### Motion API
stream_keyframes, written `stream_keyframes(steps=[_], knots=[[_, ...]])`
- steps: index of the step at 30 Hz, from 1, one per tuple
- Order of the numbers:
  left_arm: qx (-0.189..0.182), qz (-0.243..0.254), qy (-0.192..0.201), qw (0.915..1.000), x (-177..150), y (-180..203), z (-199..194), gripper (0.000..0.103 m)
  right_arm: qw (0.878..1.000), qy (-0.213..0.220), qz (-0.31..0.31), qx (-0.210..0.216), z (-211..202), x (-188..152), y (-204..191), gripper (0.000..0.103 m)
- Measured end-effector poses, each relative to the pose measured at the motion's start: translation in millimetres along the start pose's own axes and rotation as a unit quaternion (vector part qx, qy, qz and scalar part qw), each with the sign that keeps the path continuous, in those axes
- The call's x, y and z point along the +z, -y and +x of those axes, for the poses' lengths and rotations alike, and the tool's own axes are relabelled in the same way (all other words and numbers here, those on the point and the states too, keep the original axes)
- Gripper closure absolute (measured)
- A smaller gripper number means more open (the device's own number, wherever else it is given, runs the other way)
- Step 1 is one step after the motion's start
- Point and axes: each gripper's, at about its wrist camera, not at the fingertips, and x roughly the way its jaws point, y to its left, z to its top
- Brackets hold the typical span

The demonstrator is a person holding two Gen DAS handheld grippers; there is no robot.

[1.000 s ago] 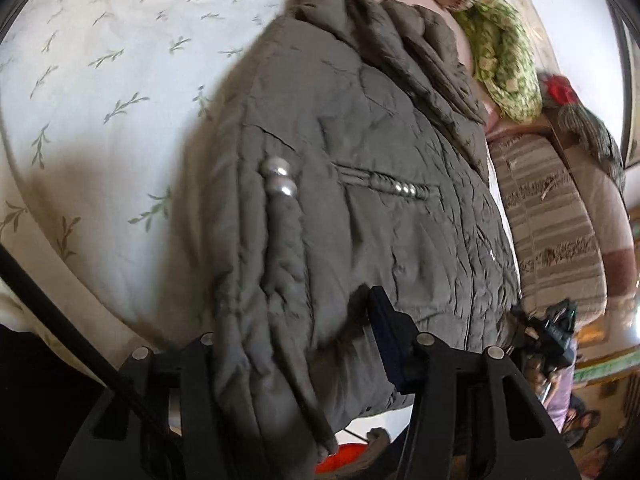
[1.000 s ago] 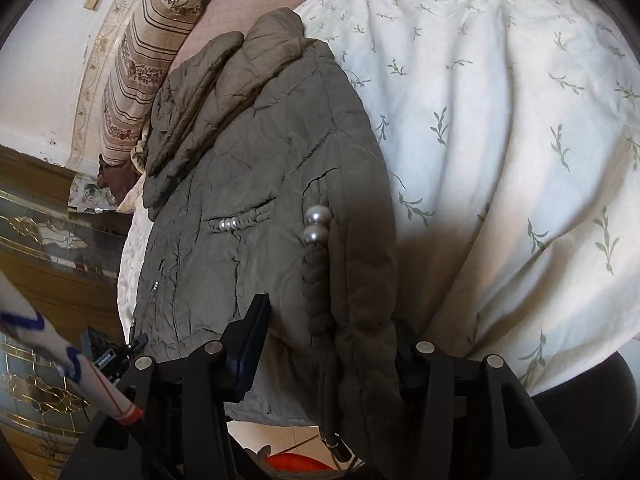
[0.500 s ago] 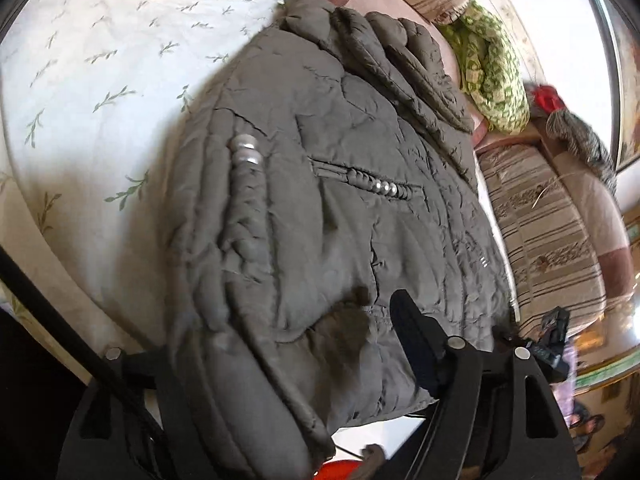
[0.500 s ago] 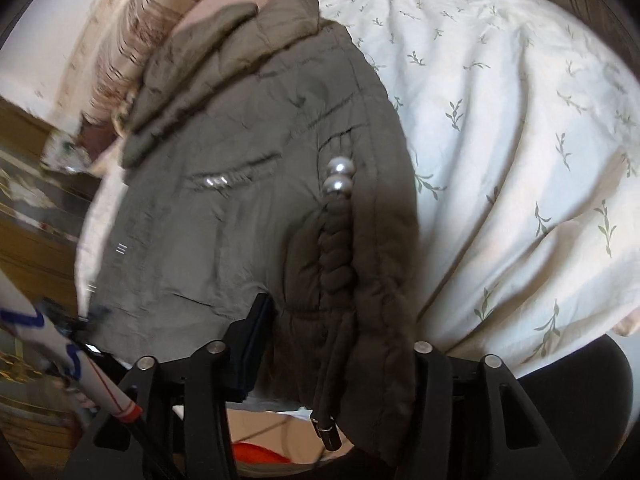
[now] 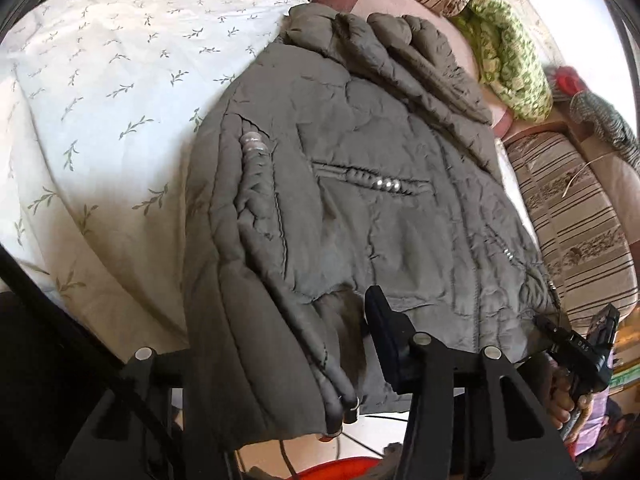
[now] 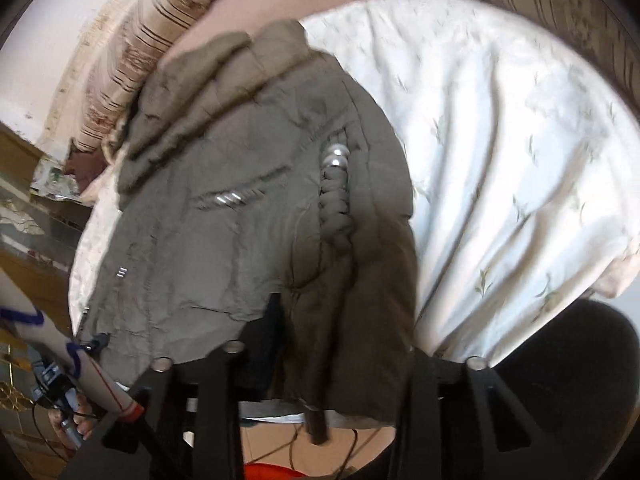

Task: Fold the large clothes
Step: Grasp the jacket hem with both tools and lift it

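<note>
An olive-grey padded jacket lies front up on a bed, collar at the far end, hem hanging over the near edge. A braided cord with silver beads runs down its front edge. My left gripper is closing on the thick hem; the right finger presses the fabric and the left finger is hidden under it. In the blurred right wrist view the jacket fills the middle. My right gripper is closing on the hem below the braided cord, its right finger covered by cloth.
The white leaf-print bedsheet spreads beside the jacket. Striped cushions and a green knitted cloth line the far side. A hand with a black device is at the jacket's corner. Tiled floor and something red lie below.
Both pairs of jaws spread wider half a second ago and have come back in on the hem. Both views have pulled back and tilted; more of the jacket shows.
</note>
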Motion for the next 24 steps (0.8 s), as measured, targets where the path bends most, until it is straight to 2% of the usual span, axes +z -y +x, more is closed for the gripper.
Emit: stream_keyframes(steps=[2,5,7,10,12,13,14,15,17,18,20,24], knots=[[-0.015,-0.017,-0.006,0.9997,2,-4,4,0.054,1.0,0.005,-0.004,0.017,-2,4,-3,0.071],[-0.058,-0.045,-0.015,0.9972,5,-10,10,0.034,0.999,-0.005,0.007,0.03,7,8,1,0.07],[-0.069,-0.066,-0.019,0.9952,6,-12,13,0.033,0.999,-0.017,0.014,0.033,13,8,5,0.068],[-0.062,-0.073,-0.028,0.995,5,-10,17,0.033,0.999,-0.029,0.025,0.036,24,7,7,0.062],[-0.051,-0.068,-0.023,0.9961,4,-5,16,0.033,0.999,-0.036,0.025,0.029,31,8,7,0.062],[-0.043,-0.063,-0.02,0.9969,3,-1,14,0.036,0.999,-0.039,0.026,0.026,34,7,7,0.062],[-0.035,-0.059,-0.018,0.9975,3,2,13,0.047,0.998,-0.042,0.028,0.024,35,6,11,0.061],[-0.019,-0.052,-0.017,0.9983,4,5,12,0.064,0.998,-0.042,0.029,0.022,36,6,11,0.061],[0.002,-0.045,-0.018,0.9988,7,8,8,0.079,0.998,-0.045,0.032,0.024,40,6,10,0.062],[0.002,-0.049,-0.016,0.9987,8,9,5,0.082,0.998,-0.046,0.032,0.024,40,7,10,0.063],[0.0,-0.057,-0.01,0.9984,11,10,0,0.083,0.998,-0.045,0.024,0.032,35,10,7,0.074],[0.01,-0.048,0.004,0.9988,13,17,-11,0.084,0.998,-0.035,0.018,0.045,25,16,-2,0.08]])
